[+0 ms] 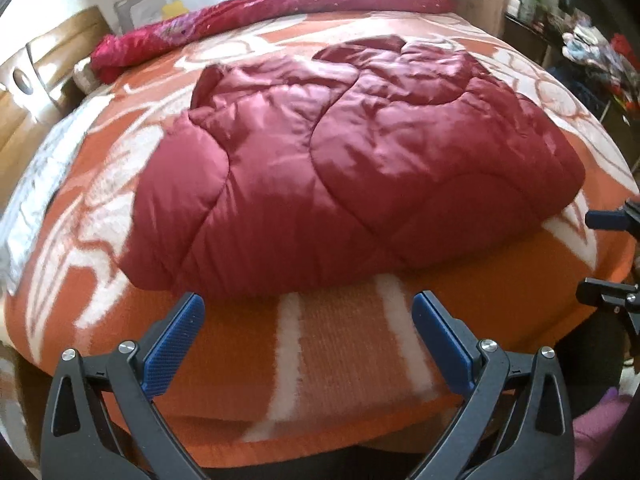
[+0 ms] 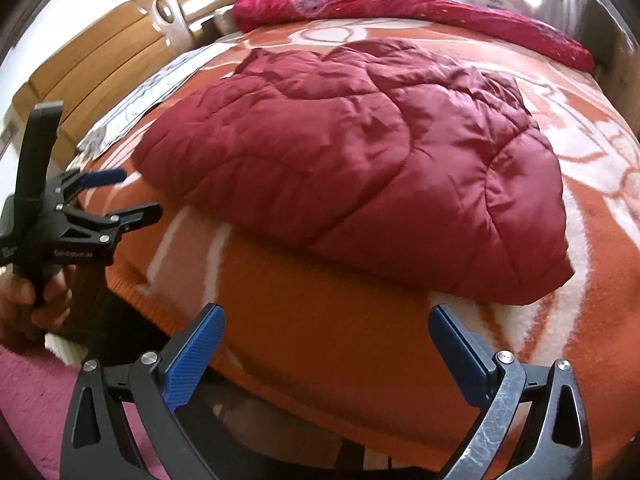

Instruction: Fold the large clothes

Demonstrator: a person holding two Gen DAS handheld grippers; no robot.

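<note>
A dark red quilted comforter (image 1: pixel 340 160) lies folded into a thick pad on the orange and white bed blanket (image 1: pixel 340 360); the right wrist view shows the same comforter (image 2: pixel 360 168) from the foot of the bed. My left gripper (image 1: pixel 306 308) is open just short of its near edge, nothing between the blue pads. My right gripper (image 2: pixel 326 320) is open too, held off the bed's edge below the comforter's near right corner. The left gripper (image 2: pixel 128 194) appears at the left of the right wrist view, held by a hand (image 2: pixel 24 300). The right gripper (image 1: pixel 592 256) shows at the left wrist view's right edge.
A rolled bright red cloth (image 1: pixel 280 16) lies along the far side of the bed. A wooden headboard (image 2: pixel 100 60) stands on the left. A cluttered shelf (image 1: pixel 592 48) is at the right. Pink fabric (image 2: pixel 28 392) lies low by the bed.
</note>
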